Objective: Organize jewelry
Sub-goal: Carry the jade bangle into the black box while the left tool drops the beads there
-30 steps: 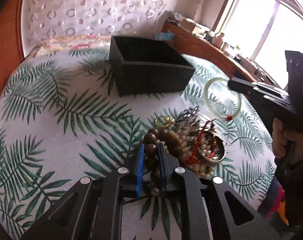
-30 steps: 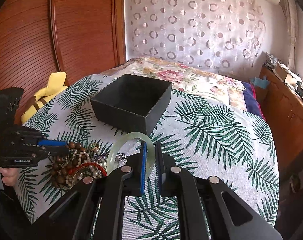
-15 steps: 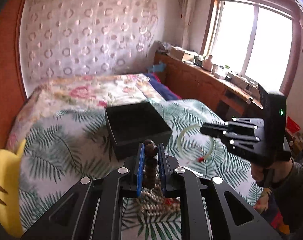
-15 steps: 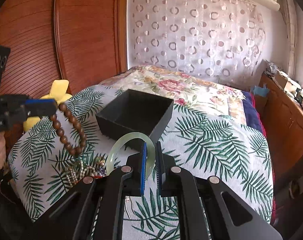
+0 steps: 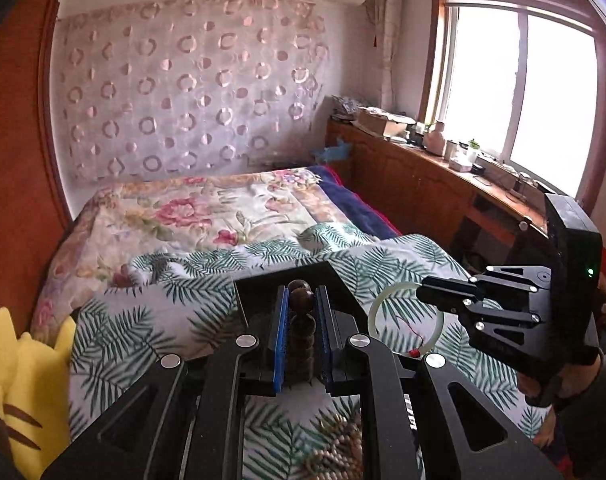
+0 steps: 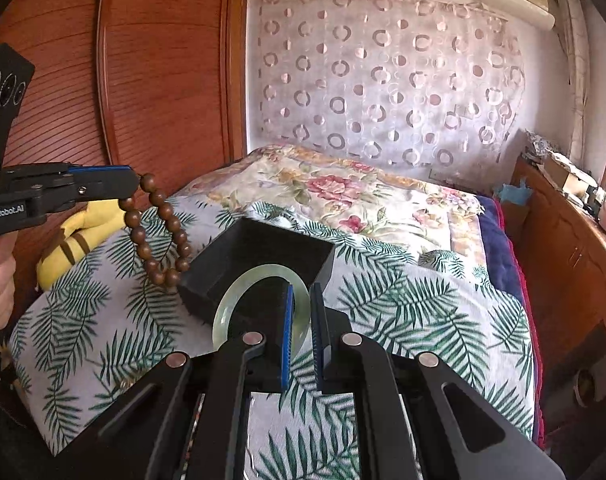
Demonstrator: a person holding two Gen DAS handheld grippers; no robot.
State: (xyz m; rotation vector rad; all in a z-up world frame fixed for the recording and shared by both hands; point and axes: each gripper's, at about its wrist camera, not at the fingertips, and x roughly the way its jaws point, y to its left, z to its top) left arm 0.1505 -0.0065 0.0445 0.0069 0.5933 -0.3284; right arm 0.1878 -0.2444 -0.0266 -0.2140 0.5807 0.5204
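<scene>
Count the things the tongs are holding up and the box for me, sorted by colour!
Brown: 1, the wooden bead bracelet held in the left tongs
Pale green: 1, the jade bangle held in the right tongs
Black: 1, the open box on the leaf-print cover
Total: 3

Blurred jewelry pile [image 5: 339, 444] behind left gripper [image 5: 302, 312]

Jade bangle [image 6: 239, 294] in right tool [image 6: 301, 300], above black box [image 6: 223, 276]
</scene>
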